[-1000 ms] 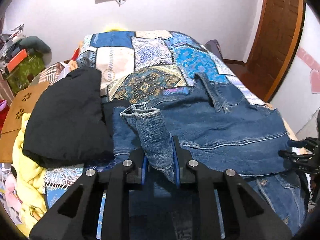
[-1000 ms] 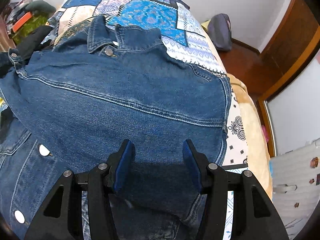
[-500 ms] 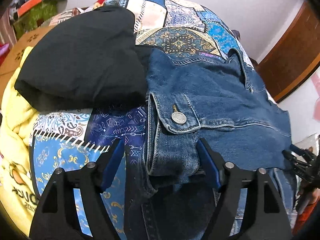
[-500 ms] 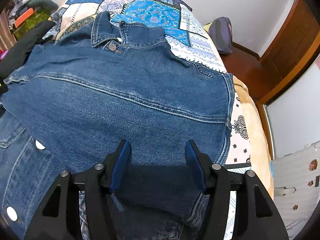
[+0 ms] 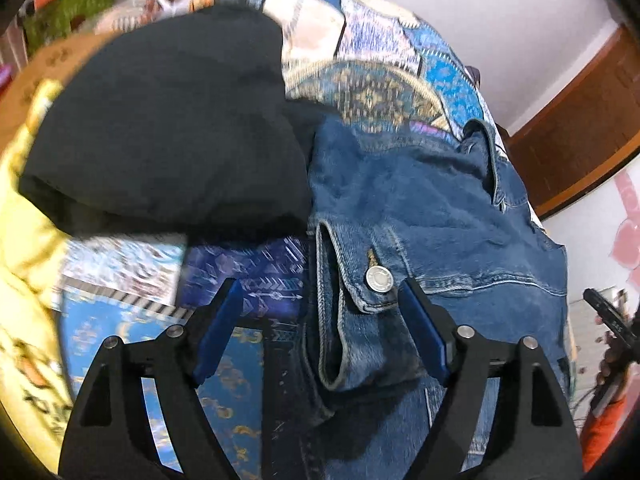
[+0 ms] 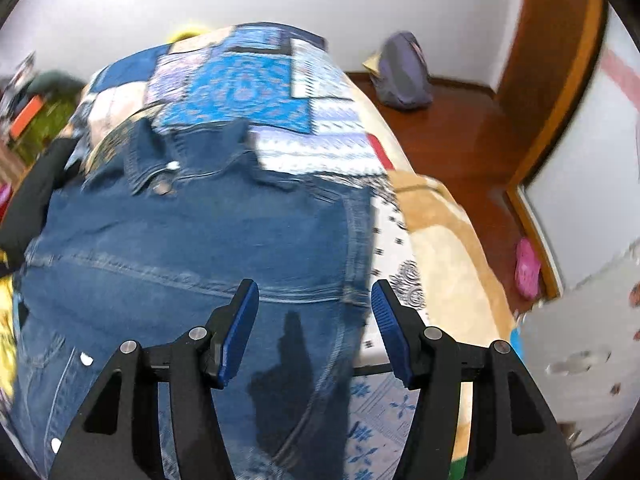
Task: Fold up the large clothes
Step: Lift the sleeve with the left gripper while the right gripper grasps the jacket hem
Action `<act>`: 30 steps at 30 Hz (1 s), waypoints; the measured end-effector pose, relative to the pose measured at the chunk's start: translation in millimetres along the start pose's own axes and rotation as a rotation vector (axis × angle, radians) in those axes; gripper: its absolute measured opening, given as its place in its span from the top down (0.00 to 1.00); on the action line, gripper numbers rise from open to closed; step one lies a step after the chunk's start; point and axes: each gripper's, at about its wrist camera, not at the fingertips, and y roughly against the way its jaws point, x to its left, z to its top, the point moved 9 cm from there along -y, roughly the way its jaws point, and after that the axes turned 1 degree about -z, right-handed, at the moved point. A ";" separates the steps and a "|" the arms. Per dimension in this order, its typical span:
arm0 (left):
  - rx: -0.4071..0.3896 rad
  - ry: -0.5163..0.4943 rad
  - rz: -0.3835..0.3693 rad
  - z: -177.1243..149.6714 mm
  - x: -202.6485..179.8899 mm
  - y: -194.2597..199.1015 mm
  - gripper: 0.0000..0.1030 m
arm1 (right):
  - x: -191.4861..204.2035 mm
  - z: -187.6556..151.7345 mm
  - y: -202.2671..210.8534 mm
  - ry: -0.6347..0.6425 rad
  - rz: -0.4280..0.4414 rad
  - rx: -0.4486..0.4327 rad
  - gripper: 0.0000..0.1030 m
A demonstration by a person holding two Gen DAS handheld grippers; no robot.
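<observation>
A blue denim jacket [image 5: 420,208] lies spread on the patchwork bedspread [image 5: 380,92], collar toward the far end. It also shows in the right wrist view [image 6: 180,248]. A sleeve cuff with a metal button [image 5: 378,280] lies folded onto the jacket's left side. My left gripper [image 5: 320,328] is open, just above that cuff and not holding it. My right gripper [image 6: 314,328] is open and empty above the jacket's right edge. Both views are motion-blurred.
A black garment [image 5: 160,132] lies left of the jacket, with yellow clothing [image 5: 24,280] beyond it at the bed's edge. In the right wrist view a grey bag [image 6: 402,72] sits on the wooden floor, with a wooden door frame [image 6: 560,92] beside it.
My left gripper opened and let go of the sleeve cuff, which now lies on the jacket. My right gripper stayed open and drifted toward the jacket's right edge.
</observation>
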 end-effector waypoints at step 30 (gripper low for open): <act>-0.092 -0.085 -0.080 34.1 -60.6 -3.6 0.72 | -8.9 61.3 -31.3 -0.142 0.223 -0.070 0.88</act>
